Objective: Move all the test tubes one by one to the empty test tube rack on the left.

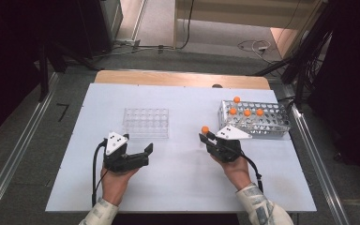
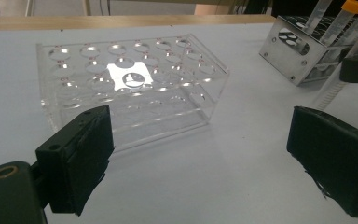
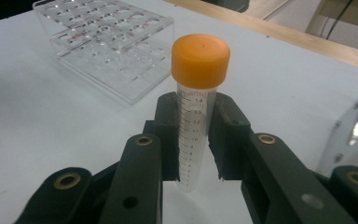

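The right claw (image 3: 196,140) is clamping a clear graduated tube (image 3: 193,135), standing upright with its orange cap (image 3: 200,60) pointing up; the left claw (image 2: 200,158) is standing apart.

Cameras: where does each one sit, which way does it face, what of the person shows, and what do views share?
High view: above the person's side, looking forward and down on the table; both forearms, left gripper and right gripper enter from the bottom.
Left gripper view: rides the left gripper, facing the clear rack; its open jaws frame the bottom.
Right gripper view: rides the right gripper, jaws closed on an orange-capped tube.
Shared: the clear rack shows in all three; the metal rack in the high and left gripper views.
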### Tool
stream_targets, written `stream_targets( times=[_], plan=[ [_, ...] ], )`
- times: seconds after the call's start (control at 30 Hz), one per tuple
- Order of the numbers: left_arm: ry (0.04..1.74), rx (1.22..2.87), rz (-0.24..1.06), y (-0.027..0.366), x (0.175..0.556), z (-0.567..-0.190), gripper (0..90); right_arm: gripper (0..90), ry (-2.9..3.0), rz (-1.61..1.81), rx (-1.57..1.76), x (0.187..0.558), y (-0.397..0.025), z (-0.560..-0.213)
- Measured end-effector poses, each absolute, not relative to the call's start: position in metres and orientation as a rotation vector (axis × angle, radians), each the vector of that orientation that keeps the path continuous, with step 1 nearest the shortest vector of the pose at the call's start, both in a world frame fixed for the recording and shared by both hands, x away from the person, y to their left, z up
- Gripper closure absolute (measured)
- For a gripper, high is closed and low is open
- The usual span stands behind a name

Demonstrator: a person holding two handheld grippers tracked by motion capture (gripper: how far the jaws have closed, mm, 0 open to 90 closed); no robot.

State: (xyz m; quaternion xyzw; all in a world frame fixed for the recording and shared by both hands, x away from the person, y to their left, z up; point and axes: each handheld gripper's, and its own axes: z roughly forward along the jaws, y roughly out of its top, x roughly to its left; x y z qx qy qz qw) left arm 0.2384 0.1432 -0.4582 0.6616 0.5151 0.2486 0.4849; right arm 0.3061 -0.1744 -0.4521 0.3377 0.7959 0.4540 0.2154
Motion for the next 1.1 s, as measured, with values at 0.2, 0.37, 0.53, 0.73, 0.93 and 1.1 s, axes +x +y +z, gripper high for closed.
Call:
stream_targets(
  times=[0.2,0.37,0.53,0.73,0.93,1.1],
  plan=[
    [1.225,1.621,0.577,0.135,0.241,-0.454,7.6,72.0,2.242,1.268,0.899,0.306,-0.157,-0.454],
    [1.209,1.622,0.551,0.13,0.243,-0.448,11.4,72.0,2.263,1.296,0.853,0.303,-0.14,-0.451],
    [1.153,1.616,0.527,0.123,0.242,-0.435,16.7,72.0,2.302,1.306,0.805,0.3,-0.12,-0.453],
    [1.092,1.641,0.518,0.11,0.246,-0.43,25.3,72.0,2.334,1.326,0.769,0.296,-0.103,-0.454],
    [1.034,1.658,0.51,0.103,0.25,-0.429,47.1,72.0,2.37,1.346,0.714,0.291,-0.081,-0.455],
    [1.026,1.675,0.501,0.102,0.251,-0.431,55.5,72.0,2.379,1.353,0.704,0.29,-0.076,-0.455]
  ],
)
